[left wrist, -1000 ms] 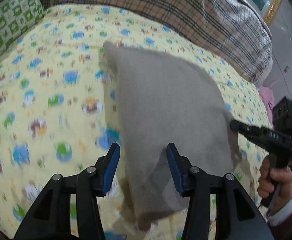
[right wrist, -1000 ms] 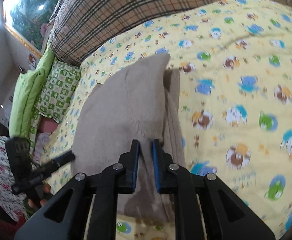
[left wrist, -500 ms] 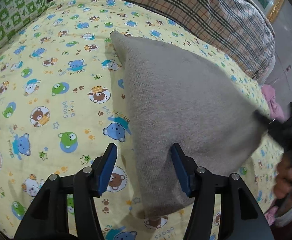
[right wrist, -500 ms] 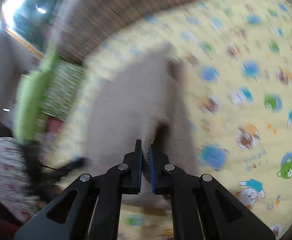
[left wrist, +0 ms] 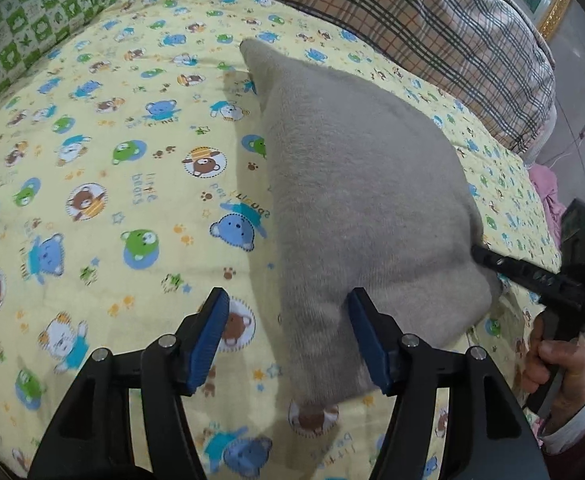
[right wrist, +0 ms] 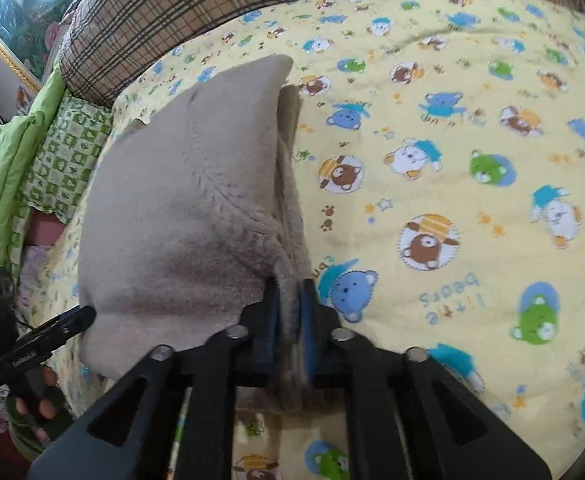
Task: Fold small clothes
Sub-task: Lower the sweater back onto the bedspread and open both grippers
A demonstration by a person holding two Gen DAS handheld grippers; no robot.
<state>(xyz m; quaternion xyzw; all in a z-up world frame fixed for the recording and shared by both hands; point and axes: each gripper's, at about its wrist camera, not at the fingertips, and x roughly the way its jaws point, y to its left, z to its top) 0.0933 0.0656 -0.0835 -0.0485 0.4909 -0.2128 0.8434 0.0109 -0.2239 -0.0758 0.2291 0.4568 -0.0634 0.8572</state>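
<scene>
A grey-beige knitted garment (left wrist: 364, 200) lies partly lifted over the yellow bear-print bedsheet (left wrist: 112, 168). My right gripper (right wrist: 290, 316) is shut on the garment's (right wrist: 180, 216) near edge and holds that side raised, so it bulges like a tent; it also shows in the left wrist view (left wrist: 532, 276) at the garment's right corner. My left gripper (left wrist: 288, 328) is open, its blue pads either side of the garment's near left edge, not closed on it. The left gripper appears in the right wrist view (right wrist: 40, 338) at lower left.
A plaid quilt (left wrist: 412, 12) is bunched along the far side of the bed. A green checked pillow (left wrist: 24, 28) lies at the far left. Pink cloth (left wrist: 548, 192) sits off the bed's right edge.
The right gripper has pulled the gripped edge of the garment toward me and lower, after a fast blurred move. The left gripper has stayed open and shifted slightly closer to the garment's edge.
</scene>
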